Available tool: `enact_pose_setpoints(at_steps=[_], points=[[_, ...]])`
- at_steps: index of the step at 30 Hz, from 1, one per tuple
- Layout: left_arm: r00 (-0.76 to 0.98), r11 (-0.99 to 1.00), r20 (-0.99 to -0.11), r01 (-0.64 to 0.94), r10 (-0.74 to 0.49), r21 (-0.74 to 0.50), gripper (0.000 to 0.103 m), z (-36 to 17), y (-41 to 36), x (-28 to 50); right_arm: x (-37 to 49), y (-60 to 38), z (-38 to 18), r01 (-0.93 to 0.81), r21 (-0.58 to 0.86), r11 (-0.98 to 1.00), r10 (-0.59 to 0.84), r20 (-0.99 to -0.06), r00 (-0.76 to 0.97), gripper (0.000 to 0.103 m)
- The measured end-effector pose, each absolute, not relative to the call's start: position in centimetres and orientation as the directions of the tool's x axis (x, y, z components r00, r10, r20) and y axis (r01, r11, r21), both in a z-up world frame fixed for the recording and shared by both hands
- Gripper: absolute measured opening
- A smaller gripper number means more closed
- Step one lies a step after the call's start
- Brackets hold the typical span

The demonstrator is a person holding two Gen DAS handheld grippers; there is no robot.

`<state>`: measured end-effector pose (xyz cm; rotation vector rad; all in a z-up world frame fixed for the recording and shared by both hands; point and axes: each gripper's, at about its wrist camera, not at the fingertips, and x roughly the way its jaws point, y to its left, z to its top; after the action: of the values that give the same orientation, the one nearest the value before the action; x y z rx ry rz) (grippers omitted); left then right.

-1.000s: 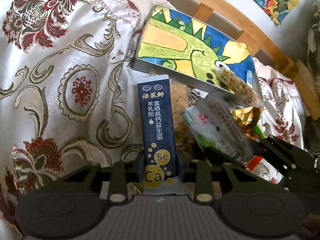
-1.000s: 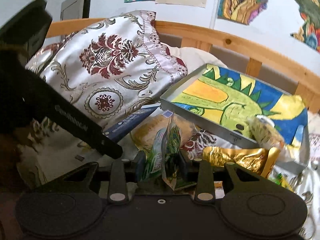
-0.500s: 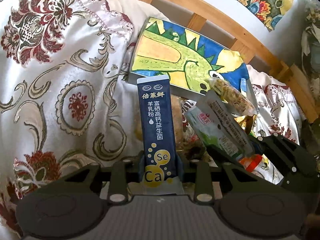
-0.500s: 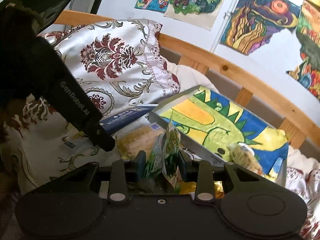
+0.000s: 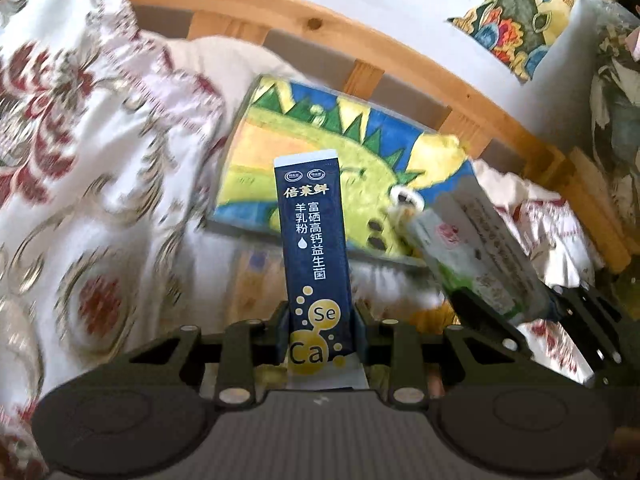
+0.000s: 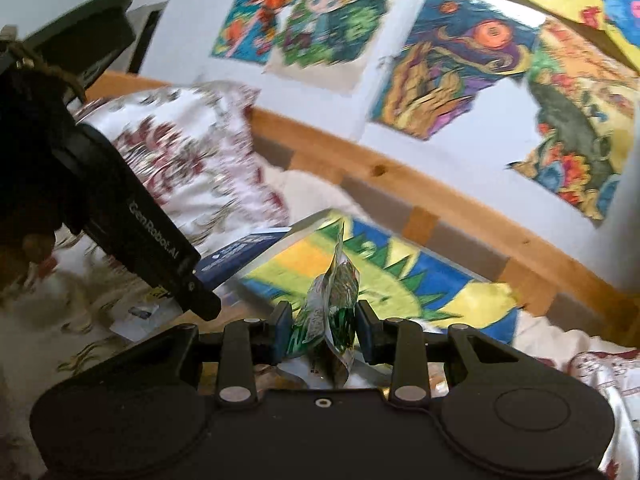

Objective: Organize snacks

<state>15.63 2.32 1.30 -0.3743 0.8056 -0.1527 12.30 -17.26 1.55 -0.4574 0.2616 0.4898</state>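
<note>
My left gripper (image 5: pixel 320 332) is shut on a long dark-blue sachet (image 5: pixel 314 248) with white and yellow print, which stands upright between its pads. My right gripper (image 6: pixel 322 334) is shut on a crumpled green and white snack packet (image 6: pixel 334 300); in the left wrist view that packet (image 5: pixel 472 256) and the right gripper's black body (image 5: pixel 560 328) sit at the right. Behind both lies a box with a green dinosaur drawing (image 5: pixel 352 172), tilted on the bed. The blue sachet (image 6: pixel 240 258) also shows in the right wrist view beside the left gripper's black body (image 6: pixel 132 232).
A patterned silk pillow (image 5: pixel 92 160) fills the left side. A wooden bed rail (image 5: pixel 400 60) runs behind the box, under a white wall with colourful drawings (image 6: pixel 440 72). More snack packets lie blurred on the bedding (image 5: pixel 256 276) below the sachet.
Both grippers have risen with their packets and tipped upward. The wall and bed rail now fill more of each view, and the pile of snacks has dropped toward the bottom.
</note>
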Motion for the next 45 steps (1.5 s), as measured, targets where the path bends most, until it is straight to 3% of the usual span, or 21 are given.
enact_pose_setpoints(at_steps=[8, 9, 12, 18, 22, 27, 32, 37, 39, 40, 45], points=[[0.731, 0.924, -0.636, -0.020, -0.246, -0.381, 0.035, 2.7, 0.0, 22.7, 16.7, -21.2, 4.0, -0.384, -0.301, 0.873, 0.314, -0.257, 0.914, 0.036], [0.734, 0.928, -0.635, -0.018, -0.240, -0.372, 0.035, 2.8, -0.4, 23.5, 17.3, -21.7, 4.0, -0.371, -0.298, 0.880, 0.304, -0.246, 0.920, 0.024], [0.740, 0.940, -0.636, -0.013, -0.220, -0.341, 0.035, 2.8, -1.9, 26.2, 19.3, -22.9, 4.1, -0.343, -0.281, 0.896, 0.281, -0.238, 0.930, 0.021], [0.717, 0.950, -0.667, -0.024, -0.200, -0.311, 0.035, 0.6, -4.1, 30.4, 23.7, -24.8, 1.6, -0.323, -0.263, 0.909, 0.245, -0.289, 0.925, 0.013], [0.694, 0.945, -0.691, -0.045, -0.204, -0.324, 0.035, -1.6, -4.6, 31.8, 25.9, -26.1, -0.5, -0.305, -0.222, 0.926, 0.219, -0.343, 0.913, 0.013], [0.682, 0.947, -0.703, -0.047, -0.201, -0.317, 0.037, -3.2, -4.8, 32.2, 26.5, -27.2, -0.7, -0.288, -0.179, 0.941, 0.216, -0.340, 0.915, 0.018], [0.682, 0.948, -0.706, -0.056, -0.192, -0.313, 0.040, -3.6, -4.9, 32.2, 26.3, -27.4, -0.4, -0.289, -0.150, 0.946, 0.224, -0.342, 0.912, 0.032], [0.703, 0.949, -0.692, -0.078, -0.165, -0.306, 0.072, -3.1, -4.6, 31.5, 26.0, -27.6, 0.0, -0.285, -0.112, 0.952, 0.233, -0.338, 0.912, 0.045], [0.716, 0.952, -0.682, -0.081, -0.152, -0.297, 0.080, -2.6, -4.4, 31.1, 25.9, -27.8, 0.3, -0.283, -0.085, 0.955, 0.240, -0.334, 0.912, 0.062], [0.724, 0.953, -0.675, -0.083, -0.142, -0.290, 0.086, -2.4, -4.3, 30.7, 25.8, -27.9, 0.5, -0.282, -0.069, 0.957, 0.245, -0.330, 0.912, 0.065], [0.768, 0.953, -0.631, -0.100, -0.108, -0.285, 0.098, -1.0, -3.8, 28.6, 24.9, -28.1, 1.4, -0.274, -0.040, 0.961, 0.249, -0.312, 0.917, 0.076]])
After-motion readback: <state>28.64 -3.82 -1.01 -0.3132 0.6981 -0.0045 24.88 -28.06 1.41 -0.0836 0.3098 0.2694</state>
